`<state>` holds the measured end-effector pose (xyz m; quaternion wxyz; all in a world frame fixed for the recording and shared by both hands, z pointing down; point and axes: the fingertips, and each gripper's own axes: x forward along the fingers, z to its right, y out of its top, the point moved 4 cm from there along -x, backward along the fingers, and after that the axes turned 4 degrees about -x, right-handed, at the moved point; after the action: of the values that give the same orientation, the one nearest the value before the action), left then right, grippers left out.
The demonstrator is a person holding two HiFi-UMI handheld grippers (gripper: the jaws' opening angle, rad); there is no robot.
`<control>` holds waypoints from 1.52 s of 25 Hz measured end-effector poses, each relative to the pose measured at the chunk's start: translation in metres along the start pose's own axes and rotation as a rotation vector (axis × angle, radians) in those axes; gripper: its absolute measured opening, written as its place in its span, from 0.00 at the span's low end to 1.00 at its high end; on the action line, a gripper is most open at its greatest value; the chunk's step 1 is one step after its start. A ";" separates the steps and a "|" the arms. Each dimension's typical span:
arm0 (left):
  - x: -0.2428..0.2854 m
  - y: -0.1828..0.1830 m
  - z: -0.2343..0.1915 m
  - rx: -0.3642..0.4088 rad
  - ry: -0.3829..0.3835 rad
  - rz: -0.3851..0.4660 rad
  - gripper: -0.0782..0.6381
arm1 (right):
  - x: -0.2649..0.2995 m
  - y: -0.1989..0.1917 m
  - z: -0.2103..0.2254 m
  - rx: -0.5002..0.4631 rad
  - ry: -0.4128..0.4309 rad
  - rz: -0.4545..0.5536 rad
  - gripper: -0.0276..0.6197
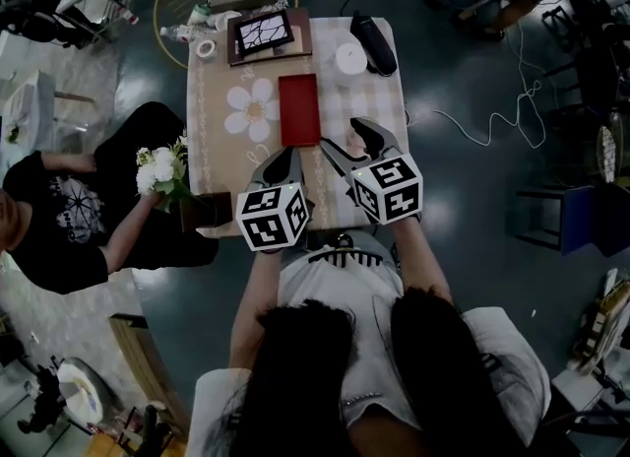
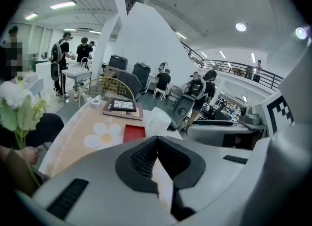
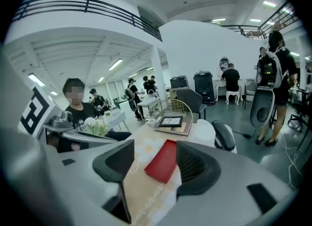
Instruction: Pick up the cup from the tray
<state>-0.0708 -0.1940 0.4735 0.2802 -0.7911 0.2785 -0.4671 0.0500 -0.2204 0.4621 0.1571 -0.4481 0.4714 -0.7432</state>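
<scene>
A red tray (image 1: pixel 298 108) lies lengthwise on the patterned table (image 1: pixel 221 150), and I see nothing on it. A white cup (image 1: pixel 350 58) stands on the cloth just right of the tray's far end, beside a black object (image 1: pixel 374 43). Both grippers hover over the table's near edge. My left gripper (image 1: pixel 284 160) is near the tray's near-left corner; in the left gripper view its pads (image 2: pixel 141 159) meet at the tip with nothing held. My right gripper (image 1: pixel 367 130) is right of the tray, its jaws apart and empty, framing the tray (image 3: pixel 163 160) and the cup (image 3: pixel 207 131).
At the far end lie a framed picture on a brown board (image 1: pixel 264 34) and a tape roll (image 1: pixel 205 48). A seated person at the left holds white flowers (image 1: pixel 162 169) by the table's near-left corner, next to a dark box (image 1: pixel 207 211). Chairs and cables surround the table.
</scene>
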 end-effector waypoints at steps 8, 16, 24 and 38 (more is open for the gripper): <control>-0.013 0.001 0.007 0.014 -0.020 0.036 0.11 | -0.014 0.000 -0.013 -0.015 -0.069 0.023 0.11; -0.023 -0.007 0.003 0.022 -0.030 0.041 0.11 | -0.025 -0.006 -0.020 -0.030 -0.135 0.011 0.05; -0.031 -0.015 0.014 0.084 -0.052 0.033 0.11 | -0.034 -0.012 -0.029 -0.037 -0.163 0.007 0.05; -0.039 -0.030 0.018 0.122 -0.056 0.015 0.11 | -0.041 -0.025 -0.037 -0.048 -0.175 -0.018 0.05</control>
<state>-0.0659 -0.1428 0.4642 0.3392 -0.7831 0.2473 -0.4588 0.0472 -0.1600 0.4565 0.1803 -0.5189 0.4694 -0.6913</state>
